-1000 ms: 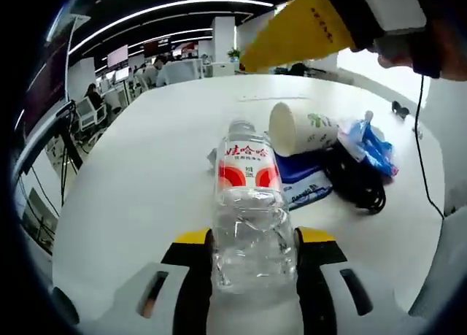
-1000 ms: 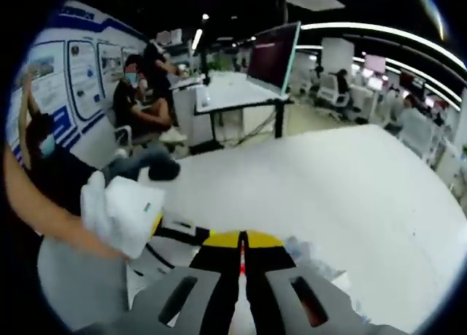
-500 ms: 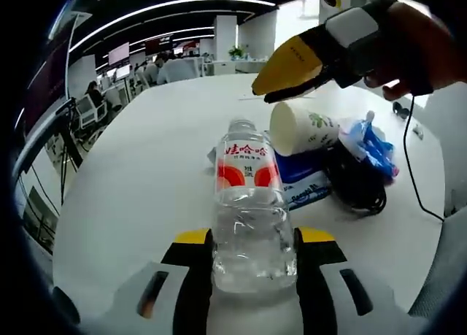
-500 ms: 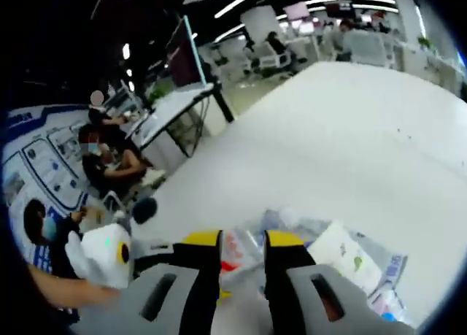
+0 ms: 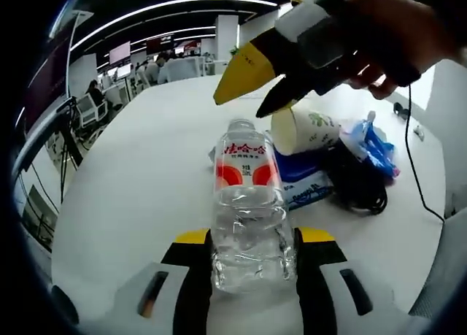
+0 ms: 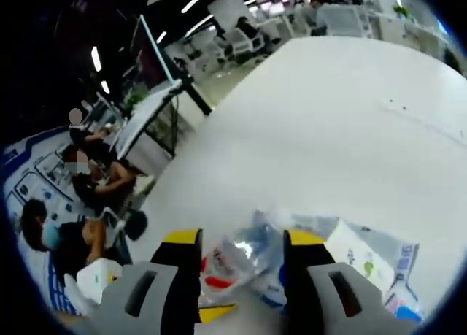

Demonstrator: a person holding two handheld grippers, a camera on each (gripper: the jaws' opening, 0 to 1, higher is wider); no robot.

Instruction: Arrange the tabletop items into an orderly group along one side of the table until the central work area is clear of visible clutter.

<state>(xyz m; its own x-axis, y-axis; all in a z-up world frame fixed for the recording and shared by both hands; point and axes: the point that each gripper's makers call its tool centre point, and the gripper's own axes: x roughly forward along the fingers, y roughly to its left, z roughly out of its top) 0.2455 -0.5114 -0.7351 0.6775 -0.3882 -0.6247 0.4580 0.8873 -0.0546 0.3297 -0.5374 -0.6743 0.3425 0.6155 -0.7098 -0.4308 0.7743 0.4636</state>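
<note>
Left gripper (image 5: 252,247) clamped on a clear water bottle (image 5: 248,218); jaws press both sides of its lower body, red-and-white label facing forward, cap end pointing away over the white table (image 5: 146,160).

Beyond the bottle: a paper cup (image 5: 303,128) on its side, mouth toward the bottle, lying on a blue-and-white packet (image 5: 303,182). Black coiled cable (image 5: 357,182) just beside the packet; crumpled blue plastic bag (image 5: 372,145) touching the cable's far side.

Right gripper (image 5: 252,94) held in a hand (image 5: 387,36) above the cup and bottle top, jaws spread apart, nothing between them.

Right gripper view: its jaws frame the bottle's labelled end (image 6: 237,258) below; the cup (image 6: 357,258) and packet (image 6: 405,262) sit to the side.
</note>
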